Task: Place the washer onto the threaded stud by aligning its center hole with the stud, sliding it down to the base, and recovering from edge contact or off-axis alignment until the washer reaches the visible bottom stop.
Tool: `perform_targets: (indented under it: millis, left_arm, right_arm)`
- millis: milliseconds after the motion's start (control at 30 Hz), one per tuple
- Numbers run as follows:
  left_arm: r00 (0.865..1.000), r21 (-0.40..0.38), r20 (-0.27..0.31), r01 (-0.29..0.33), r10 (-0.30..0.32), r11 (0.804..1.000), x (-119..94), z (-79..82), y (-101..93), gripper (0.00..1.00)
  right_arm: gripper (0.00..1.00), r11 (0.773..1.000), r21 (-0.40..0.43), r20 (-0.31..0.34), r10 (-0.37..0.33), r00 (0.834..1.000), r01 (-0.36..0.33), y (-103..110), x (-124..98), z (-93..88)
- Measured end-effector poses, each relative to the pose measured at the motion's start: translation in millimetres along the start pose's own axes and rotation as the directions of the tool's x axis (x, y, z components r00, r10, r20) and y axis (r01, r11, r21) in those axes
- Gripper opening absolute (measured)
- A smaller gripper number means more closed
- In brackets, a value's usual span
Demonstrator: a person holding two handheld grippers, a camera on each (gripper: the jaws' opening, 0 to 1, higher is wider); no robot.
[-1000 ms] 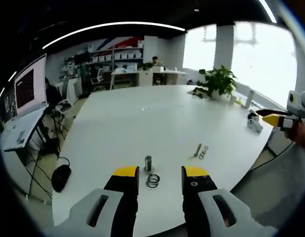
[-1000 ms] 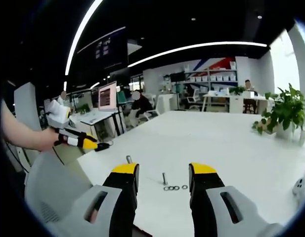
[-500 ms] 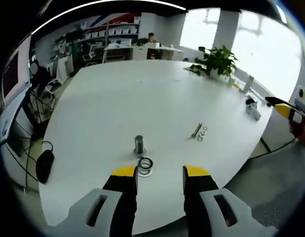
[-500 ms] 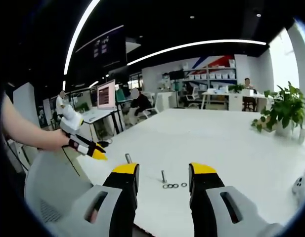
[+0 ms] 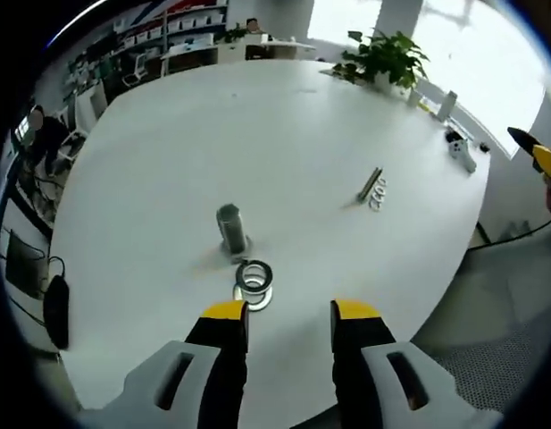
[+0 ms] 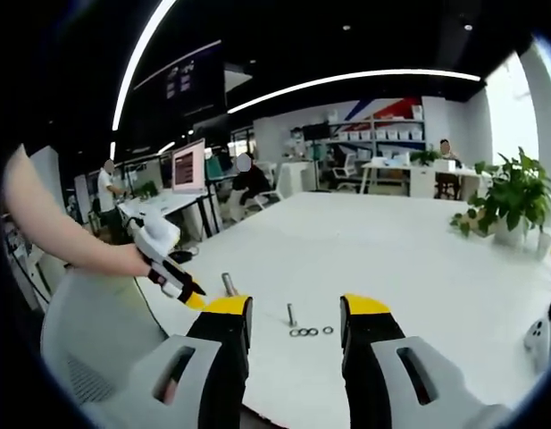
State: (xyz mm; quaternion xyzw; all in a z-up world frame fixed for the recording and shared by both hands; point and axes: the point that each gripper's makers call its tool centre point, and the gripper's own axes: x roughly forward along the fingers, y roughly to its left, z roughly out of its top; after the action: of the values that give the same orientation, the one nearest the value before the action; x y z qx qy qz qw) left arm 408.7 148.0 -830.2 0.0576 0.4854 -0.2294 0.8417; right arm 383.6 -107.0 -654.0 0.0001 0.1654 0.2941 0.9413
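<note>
Left gripper (image 5: 288, 311) hanging low-centre in the left gripper view, jaws spread apart and nothing between them, sitting just below a stack of large washers (image 5: 254, 282) on the white table (image 5: 168, 161). Thick stud (image 5: 229, 228) standing upright just above the stack in frame, near but not touching. Further off to the upper right, a thinner bolt (image 5: 371, 184) lying beside a row of small washers (image 5: 379, 192). Right gripper (image 6: 287, 308) bottom-centre in the right gripper view, jaws also wide and empty, pointed at that same bolt (upright from this angle, hard to say which it really is) with the small rings in a line just to its right. Other gripper poking in at left of that view, held by a bare arm. No washer picked up yet, so basically at the start. Plenty to go wrong from here, probably: flat washers on a slick tabletop are a pain to pinch, so jaws closing could just skid the stack sideways or knock it into the stud. Could also grab two rings at once since they're stacked. And with a tilted grip, likely to land the washer's edge on the stud top and hang there cocked instead of dropping to the base. Can't tell whether the stud is fixed down; if not, a bump tips it.
</note>
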Motion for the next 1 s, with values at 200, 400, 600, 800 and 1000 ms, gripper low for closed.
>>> perform_targets:
  millis: [200, 400, 600, 800, 1000]
  left_arm:
    - [0.999, 0.019, -0.05, -0.019, 0.02, 1.0, 15, 3.6, 13.5, 0.32]
    - [0.992, 0.05, -0.119, -0.031, 0.037, 0.998, 28, -1.0, 25.7, 0.31]
    - [0.987, 0.101, -0.152, -0.03, 0.045, 0.994, 33, -3.6, 28.4, 0.27]
    - [0.983, 0.156, -0.178, -0.021, 0.049, 0.987, 35, -1.6, 29.8, 0.24]
    - [0.978, 0.233, -0.201, -0.015, 0.063, 0.972, 34, -5.0, 31.6, 0.21]
  right_arm:
    - [0.41, 1.0, 0.003, -0.007, 0.0, 1.0, 0.0, -1, 0, -1.9]
    - [0.41, 1.0, 0.002, -0.009, -0.006, 1.0, 0.007, -3, 0, -2.4]
    - [0.41, 1.0, 0.01, -0.008, -0.016, 1.0, 0.016, -5, 0, -2.7]
    - [0.4, 1.0, 0.013, -0.008, -0.02, 1.0, 0.02, -6, -1, -3.2]
    - [0.4, 1.0, 0.013, -0.007, -0.022, 1.0, 0.023, -7, -1, -3.2]
